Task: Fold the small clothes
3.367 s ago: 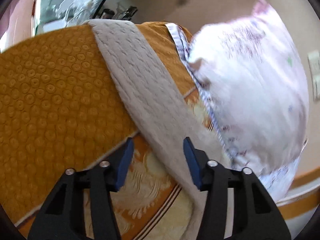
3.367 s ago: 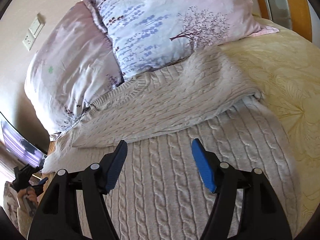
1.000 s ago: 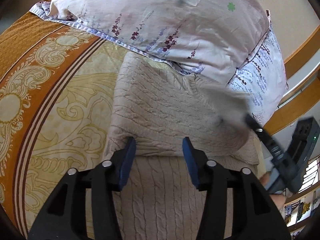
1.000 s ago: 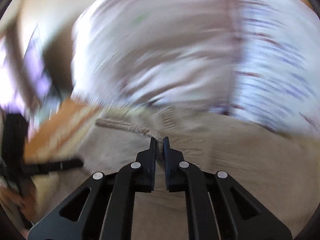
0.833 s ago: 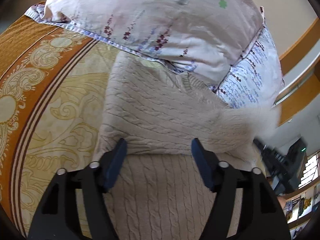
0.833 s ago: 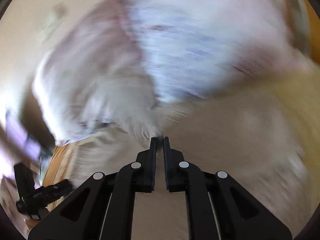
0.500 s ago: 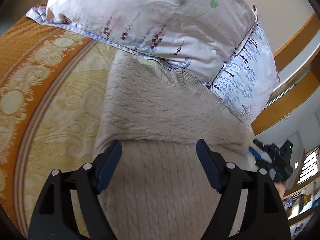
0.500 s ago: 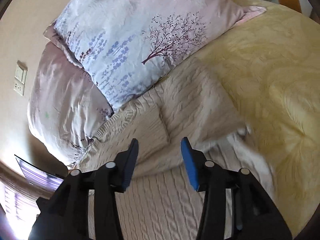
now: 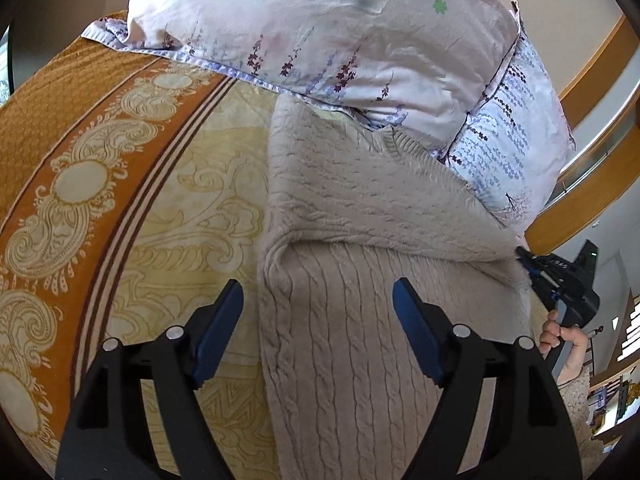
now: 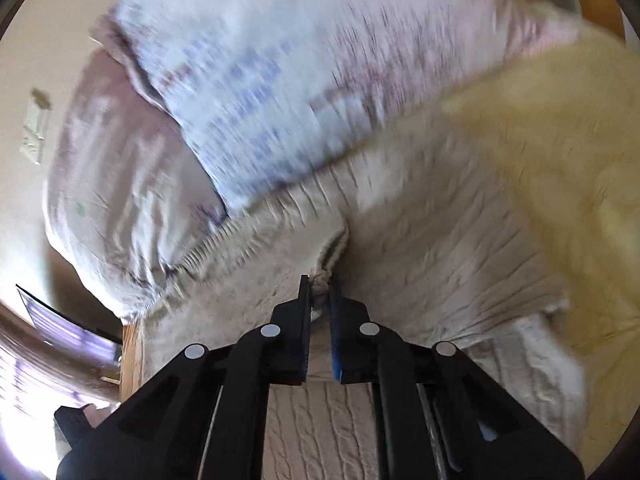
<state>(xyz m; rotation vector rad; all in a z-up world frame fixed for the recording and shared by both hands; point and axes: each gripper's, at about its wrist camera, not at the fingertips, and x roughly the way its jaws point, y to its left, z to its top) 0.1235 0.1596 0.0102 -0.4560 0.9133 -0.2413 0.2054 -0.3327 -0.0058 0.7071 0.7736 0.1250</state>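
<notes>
A beige cable-knit sweater (image 9: 352, 240) lies on the bed, its upper part folded across the body below the pillows. My left gripper (image 9: 318, 312) is open and empty, hovering over the sweater's lower body near its left edge. My right gripper (image 10: 318, 292) is shut on a bunched fold of the sweater (image 10: 420, 248); that view is blurred by motion. The right gripper also shows at the sweater's right edge in the left wrist view (image 9: 560, 280).
Two floral pillows (image 9: 340, 36) lie at the head of the bed, touching the sweater's top. The yellow and orange patterned bedspread (image 9: 120, 184) surrounds the sweater. A wooden headboard (image 9: 592, 184) runs at the right. A wall socket (image 10: 36, 128) is on the wall.
My right gripper was open half a second ago and has now shut on the sweater's fold. My left gripper opened wider and stayed over the sweater's lower body.
</notes>
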